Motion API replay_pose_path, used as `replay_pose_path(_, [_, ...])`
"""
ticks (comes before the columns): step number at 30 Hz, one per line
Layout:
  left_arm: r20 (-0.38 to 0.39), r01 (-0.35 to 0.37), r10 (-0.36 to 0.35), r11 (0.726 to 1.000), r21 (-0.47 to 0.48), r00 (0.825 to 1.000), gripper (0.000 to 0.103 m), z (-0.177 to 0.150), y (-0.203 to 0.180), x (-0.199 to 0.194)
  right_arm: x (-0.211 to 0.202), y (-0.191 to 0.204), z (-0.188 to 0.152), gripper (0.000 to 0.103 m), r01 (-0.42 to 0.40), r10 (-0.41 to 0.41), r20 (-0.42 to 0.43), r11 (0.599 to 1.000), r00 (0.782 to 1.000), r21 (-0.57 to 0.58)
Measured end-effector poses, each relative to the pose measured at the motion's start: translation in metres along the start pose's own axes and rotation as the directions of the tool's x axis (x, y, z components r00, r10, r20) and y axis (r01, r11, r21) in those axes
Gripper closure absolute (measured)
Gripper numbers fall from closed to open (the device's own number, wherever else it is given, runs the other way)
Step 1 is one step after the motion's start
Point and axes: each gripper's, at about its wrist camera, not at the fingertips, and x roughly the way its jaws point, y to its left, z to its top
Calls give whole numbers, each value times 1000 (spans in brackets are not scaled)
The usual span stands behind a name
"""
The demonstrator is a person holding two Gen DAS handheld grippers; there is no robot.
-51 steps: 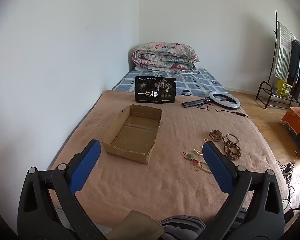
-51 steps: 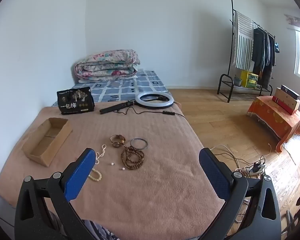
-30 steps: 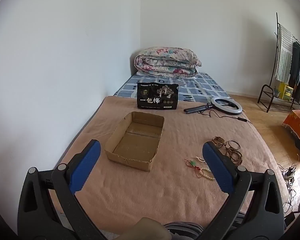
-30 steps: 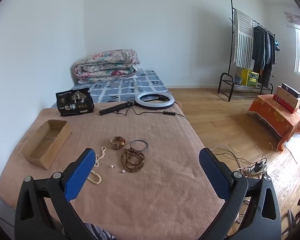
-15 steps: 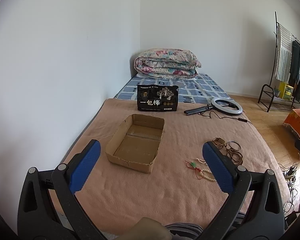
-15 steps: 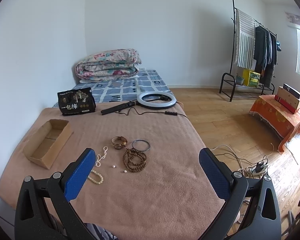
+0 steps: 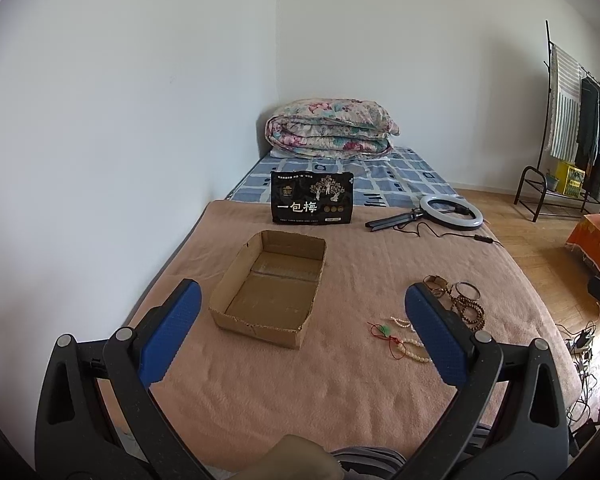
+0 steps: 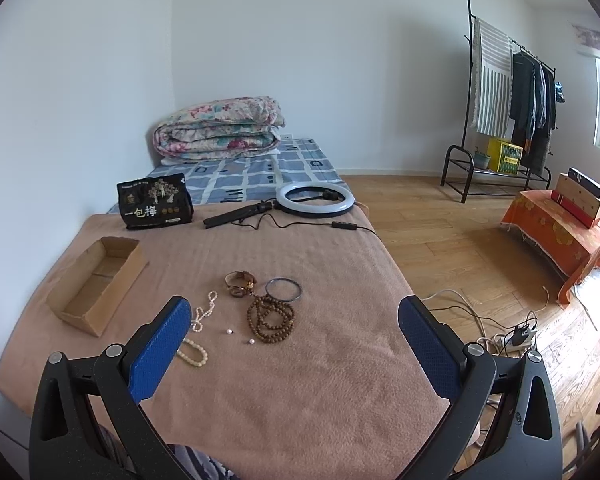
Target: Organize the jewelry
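Observation:
An empty open cardboard box (image 7: 268, 288) (image 8: 96, 284) lies on the brown blanket. To its right lies loose jewelry: a brown wooden bead string (image 8: 271, 318) (image 7: 469, 310), a metal bangle (image 8: 283, 289), a watch (image 8: 240, 282), a pearl necklace (image 8: 204, 312), a cream bead bracelet (image 8: 194, 353), two loose pearls (image 8: 230, 331) and a red cord with a green pendant (image 7: 385, 332). My left gripper (image 7: 301, 332) is open and empty, held above the blanket's near edge facing the box. My right gripper (image 8: 296, 340) is open and empty, facing the jewelry from short of it.
A black snack bag (image 7: 311, 198) stands behind the box. A ring light with handle and cable (image 8: 315, 199) lies at the back right of the blanket (image 7: 300, 392). A folded quilt (image 7: 329, 128) sits by the wall. Beyond the bed's right edge are floor cables (image 8: 515, 334) and a clothes rack (image 8: 507, 92).
Both grippers have risen and drawn back slightly, so the box and jewelry sit a little lower and farther in view. Both stay open and empty.

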Motion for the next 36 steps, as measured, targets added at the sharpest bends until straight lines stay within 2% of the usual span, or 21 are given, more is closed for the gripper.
replay_pose_path(36, [-11,-3,3,1000,12,1000,0,-1,-7,-4,9,-5,-5,0,-2,2,-16,1000,1000,10])
